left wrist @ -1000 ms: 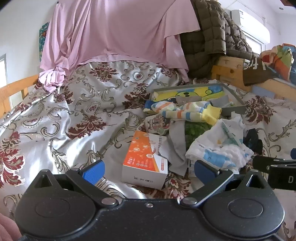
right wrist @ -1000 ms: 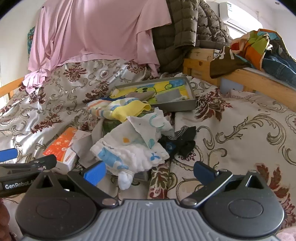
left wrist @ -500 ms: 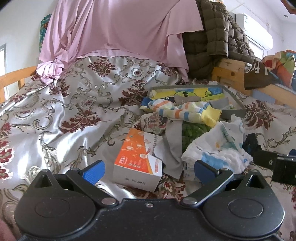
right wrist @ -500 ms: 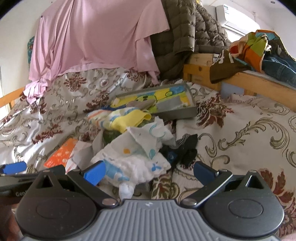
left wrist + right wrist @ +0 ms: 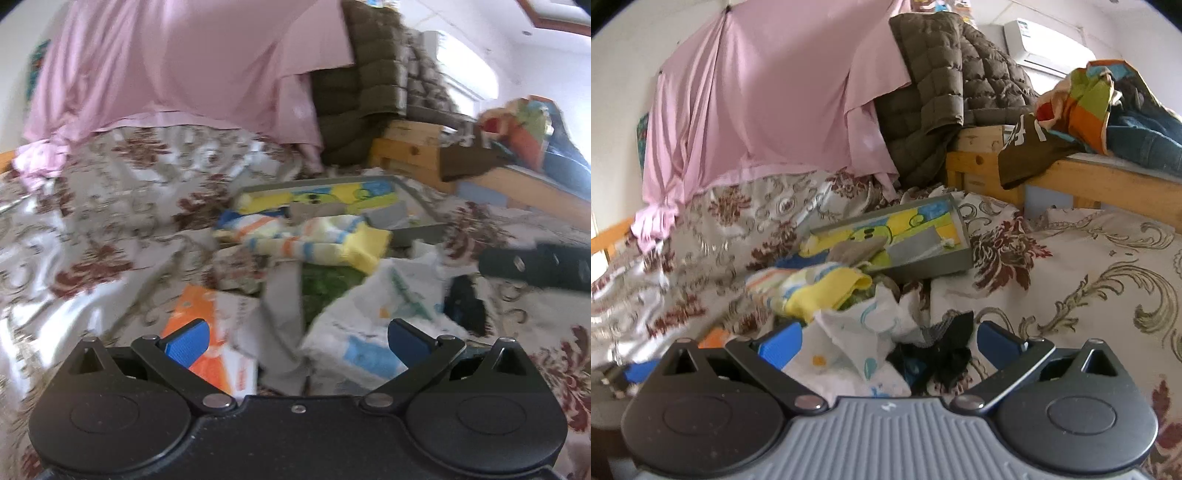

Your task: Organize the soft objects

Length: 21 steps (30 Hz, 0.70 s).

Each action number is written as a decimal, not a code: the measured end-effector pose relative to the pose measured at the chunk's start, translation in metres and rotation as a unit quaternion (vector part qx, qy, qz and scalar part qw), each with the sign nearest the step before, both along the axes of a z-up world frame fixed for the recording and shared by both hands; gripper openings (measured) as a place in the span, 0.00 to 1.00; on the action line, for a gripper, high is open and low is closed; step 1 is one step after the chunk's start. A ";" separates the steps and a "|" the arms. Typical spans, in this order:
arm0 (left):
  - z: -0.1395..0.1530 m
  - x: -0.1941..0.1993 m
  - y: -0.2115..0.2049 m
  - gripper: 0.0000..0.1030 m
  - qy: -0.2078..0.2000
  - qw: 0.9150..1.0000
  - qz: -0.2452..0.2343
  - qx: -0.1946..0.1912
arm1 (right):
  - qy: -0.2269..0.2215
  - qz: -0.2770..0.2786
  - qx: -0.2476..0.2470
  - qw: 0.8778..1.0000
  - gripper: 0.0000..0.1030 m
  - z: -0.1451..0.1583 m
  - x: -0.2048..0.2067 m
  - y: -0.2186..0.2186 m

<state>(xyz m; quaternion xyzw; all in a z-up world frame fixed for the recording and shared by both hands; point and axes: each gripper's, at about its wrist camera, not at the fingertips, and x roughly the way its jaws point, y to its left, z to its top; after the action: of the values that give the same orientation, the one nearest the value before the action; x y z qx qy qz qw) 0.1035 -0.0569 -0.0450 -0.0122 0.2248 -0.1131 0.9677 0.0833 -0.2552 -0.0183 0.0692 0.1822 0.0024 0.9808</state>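
Note:
A heap of soft things lies on the floral bedspread: a striped yellow and orange cloth [image 5: 317, 240] [image 5: 827, 288], a white printed cloth [image 5: 373, 325] [image 5: 857, 343], a grey cloth [image 5: 280, 314] and dark socks [image 5: 463, 306] [image 5: 942, 350]. A grey tray [image 5: 417, 232] [image 5: 934, 264] with a yellow cartoon liner stands behind the heap. My left gripper [image 5: 295, 338] is open and empty, close above the grey and white cloths. My right gripper [image 5: 890, 338] is open and empty, close over the white cloth and dark socks. The right gripper's body shows in the left wrist view [image 5: 535, 267].
An orange and white box [image 5: 218, 347] lies at the heap's left. A pink sheet [image 5: 768, 99] and an olive quilted jacket [image 5: 945, 96] hang behind. A wooden bed frame [image 5: 1100, 184] with piled clothes stands on the right.
Both grippers have moved forward and down toward the heap. The left view has swung right and is blurred by motion. Both stay open and empty.

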 end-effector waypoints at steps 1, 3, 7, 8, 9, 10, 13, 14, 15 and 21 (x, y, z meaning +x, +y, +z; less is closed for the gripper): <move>-0.001 0.002 -0.002 0.99 0.003 1.000 -0.014 -0.002 | -0.003 0.004 -0.001 1.000 1.00 0.001 0.004 -0.003; -0.005 0.005 -0.005 0.99 0.010 0.999 -0.039 -0.004 | -0.009 0.014 -0.008 1.000 1.00 0.003 0.012 -0.008; -0.011 0.010 -0.015 0.99 0.015 0.996 -0.083 0.001 | 0.003 0.072 0.013 0.997 1.00 0.003 0.032 -0.016; -0.012 0.012 -0.018 0.99 0.011 0.996 -0.090 0.006 | 0.010 0.091 0.017 0.996 1.00 0.002 0.039 -0.018; -0.014 0.015 -0.022 0.99 0.006 0.995 -0.097 0.017 | 0.016 0.105 0.016 0.994 1.00 0.001 0.043 -0.017; -0.015 0.018 -0.026 0.99 0.002 0.994 -0.104 0.027 | 0.022 0.118 0.012 0.993 1.00 -0.001 0.048 -0.016; -0.021 0.032 -0.034 0.99 -0.005 0.990 -0.128 0.052 | 0.032 0.140 0.007 0.990 1.00 -0.006 0.062 -0.017; -0.023 0.037 -0.035 0.99 -0.005 0.989 -0.135 0.057 | 0.033 0.145 0.007 0.989 1.00 -0.007 0.066 -0.017; -0.024 0.041 -0.035 0.99 -0.005 0.989 -0.139 0.058 | 0.034 0.148 0.006 0.988 1.00 -0.009 0.071 -0.019; -0.029 0.062 -0.034 0.99 0.011 0.986 -0.163 0.039 | 0.042 0.164 0.006 0.986 1.00 -0.019 0.093 -0.021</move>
<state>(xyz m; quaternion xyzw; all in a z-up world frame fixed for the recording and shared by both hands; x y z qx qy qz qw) 0.1657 -0.0905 -0.0739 0.0612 0.2384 -0.2607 0.9335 0.1759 -0.2762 -0.0377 0.0441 0.2320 0.1617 0.9582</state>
